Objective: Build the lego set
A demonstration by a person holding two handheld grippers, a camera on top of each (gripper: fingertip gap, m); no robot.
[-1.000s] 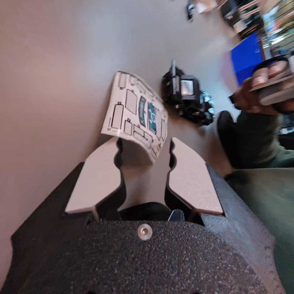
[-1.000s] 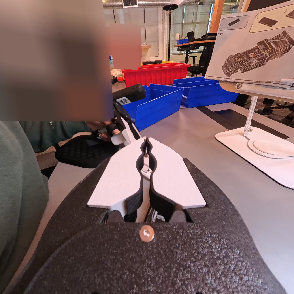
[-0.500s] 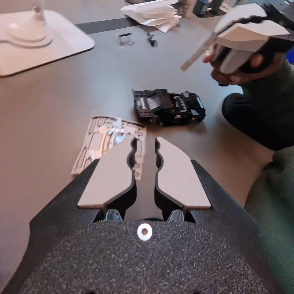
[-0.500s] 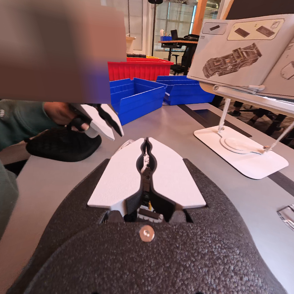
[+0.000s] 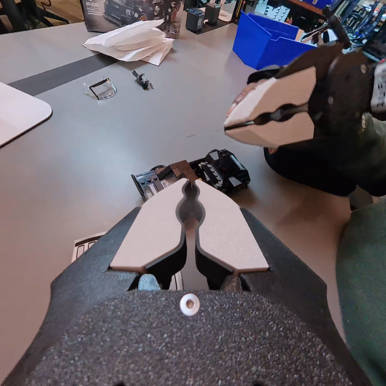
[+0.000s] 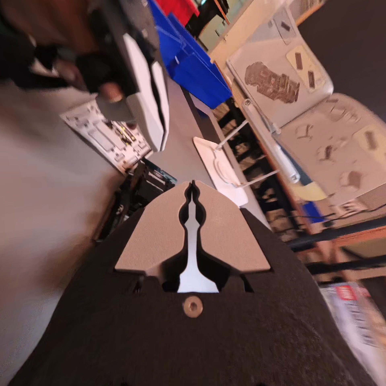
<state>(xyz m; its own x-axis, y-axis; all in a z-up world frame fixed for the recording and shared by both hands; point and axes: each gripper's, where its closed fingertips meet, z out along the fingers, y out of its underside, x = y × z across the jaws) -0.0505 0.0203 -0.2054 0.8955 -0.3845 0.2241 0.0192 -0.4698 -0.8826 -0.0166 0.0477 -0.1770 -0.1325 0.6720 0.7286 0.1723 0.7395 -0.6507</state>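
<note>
Lego car (image 5: 192, 173), black and half built, lies on the grey table (image 5: 94, 135) just beyond the left gripper (image 5: 191, 184), whose jaws are drawn nearly together at the car's near edge; whether they pinch a part I cannot tell. To the right, the right gripper (image 5: 226, 127) hangs above the car with its jaws pressed together, seemingly on a thin sticker, though that is unclear. Under the left gripper lies the sticker sheet (image 5: 83, 246), kept near for peeling. Far off lie a clear windscreen piece (image 5: 101, 89) and a small black part (image 5: 143, 80), probably awaiting later steps. Paper bags (image 5: 133, 45) rest beyond.
</note>
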